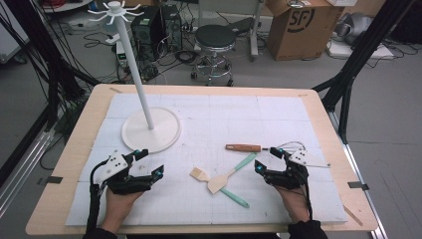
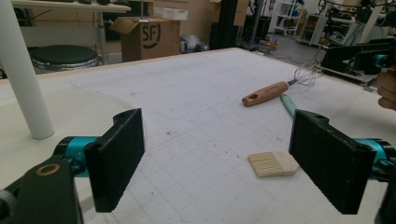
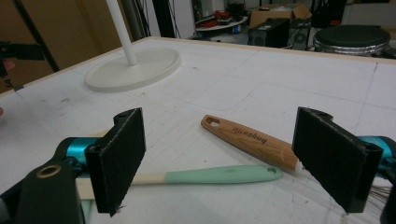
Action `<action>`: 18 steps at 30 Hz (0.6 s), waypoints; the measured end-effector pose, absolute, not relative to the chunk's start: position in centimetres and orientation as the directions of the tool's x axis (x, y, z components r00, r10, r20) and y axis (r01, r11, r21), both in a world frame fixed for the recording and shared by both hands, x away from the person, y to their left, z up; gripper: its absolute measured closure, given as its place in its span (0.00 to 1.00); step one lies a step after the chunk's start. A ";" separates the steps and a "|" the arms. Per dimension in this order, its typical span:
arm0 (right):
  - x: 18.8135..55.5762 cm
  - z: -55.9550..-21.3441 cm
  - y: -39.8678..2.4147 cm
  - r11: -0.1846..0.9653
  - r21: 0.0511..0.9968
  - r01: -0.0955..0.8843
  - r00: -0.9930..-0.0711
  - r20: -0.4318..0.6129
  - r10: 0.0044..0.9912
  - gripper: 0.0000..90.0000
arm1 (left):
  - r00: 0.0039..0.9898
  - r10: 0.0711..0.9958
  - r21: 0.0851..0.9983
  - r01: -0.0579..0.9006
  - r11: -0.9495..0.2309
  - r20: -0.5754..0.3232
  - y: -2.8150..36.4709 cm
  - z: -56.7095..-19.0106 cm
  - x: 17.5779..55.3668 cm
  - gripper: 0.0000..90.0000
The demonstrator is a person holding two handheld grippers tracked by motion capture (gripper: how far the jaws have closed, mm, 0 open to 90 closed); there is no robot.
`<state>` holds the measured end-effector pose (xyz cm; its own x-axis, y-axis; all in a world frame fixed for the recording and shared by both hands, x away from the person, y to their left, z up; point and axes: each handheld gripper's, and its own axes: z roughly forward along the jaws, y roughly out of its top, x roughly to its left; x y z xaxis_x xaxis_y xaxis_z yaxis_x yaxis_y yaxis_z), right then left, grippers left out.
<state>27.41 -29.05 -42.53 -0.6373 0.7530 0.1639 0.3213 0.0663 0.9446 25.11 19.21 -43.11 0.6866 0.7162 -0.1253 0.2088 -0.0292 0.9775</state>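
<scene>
A white gridded mat is spread over a pale wooden table, with a round stool and a cardboard box seen behind at 12 o'clock. A wooden-handled whisk and two mint-handled utensils are laid at centre-right; a white stand is placed at 10 o'clock. The left gripper and right gripper are held low, jaws apart, nothing clamped.
</scene>
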 end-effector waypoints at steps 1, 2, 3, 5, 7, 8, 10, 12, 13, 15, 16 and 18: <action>27.4 -42.5 -29.1 0.066 0.944 0.324 -0.638 0.166 0.752 0.19 | 0.687 0.716 0.978 0.209 -0.029 -0.125 19.2 -43.1 25.1 0.21; 27.5 -42.5 -29.1 0.065 0.942 0.328 -0.636 0.170 0.753 0.19 | 0.686 0.717 0.978 0.208 -0.030 -0.124 19.2 -43.1 25.1 0.21; 27.5 -42.5 -29.1 0.063 0.941 0.332 -0.634 0.173 0.753 0.19 | 0.685 0.718 0.978 0.208 -0.028 -0.125 19.2 -43.1 25.1 0.21; 27.5 -42.6 -29.1 0.063 0.941 0.332 -0.631 0.172 0.756 0.19 | 0.683 0.720 0.978 0.207 -0.027 -0.124 19.2 -43.1 25.1 0.21; 27.6 -42.6 -29.1 0.060 0.939 0.339 -0.629 0.179 0.756 0.23 | 0.684 0.719 0.978 0.205 -0.033 -0.119 19.2 -43.1 25.0 0.21; 27.6 -42.6 -29.1 0.059 0.938 0.341 -0.629 0.181 0.756 0.25 | 0.684 0.720 0.978 0.205 -0.032 -0.120 19.2 -43.1 25.0 0.21; 27.7 -42.6 -29.2 0.052 0.937 0.346 -0.627 0.190 0.755 0.28 | 0.684 0.720 0.978 0.205 -0.033 -0.119 19.2 -43.1 25.0 0.21; 27.8 -42.6 -29.4 0.031 0.934 0.357 -0.627 0.215 0.749 0.36 | 0.683 0.720 0.978 0.205 -0.034 -0.118 19.1 -43.1 25.0 0.21; 27.8 -42.7 -29.5 0.023 0.931 0.365 -0.622 0.226 0.750 0.41 | 0.684 0.720 0.978 0.206 -0.036 -0.117 19.1 -43.1 25.0 0.21; 28.0 -42.8 -29.6 0.013 0.924 0.381 -0.611 0.241 0.754 0.52 | 0.684 0.720 0.978 0.206 -0.039 -0.116 19.1 -43.1 25.0 0.21; 28.1 -42.8 -29.7 0.008 0.920 0.392 -0.614 0.254 0.747 0.56 | 0.683 0.721 0.978 0.206 -0.037 -0.117 19.1 -43.1 24.9 0.21; 28.2 -42.8 -29.8 0.006 0.920 0.391 -0.617 0.258 0.744 0.66 | 0.682 0.721 0.978 0.207 -0.035 -0.119 19.1 -43.1 24.9 0.21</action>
<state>28.17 -29.78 -42.82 -0.6169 0.7437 0.2575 0.3913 0.0059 0.9202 24.91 19.14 -43.12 0.6824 0.7212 -0.1191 0.2073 -0.0348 0.9776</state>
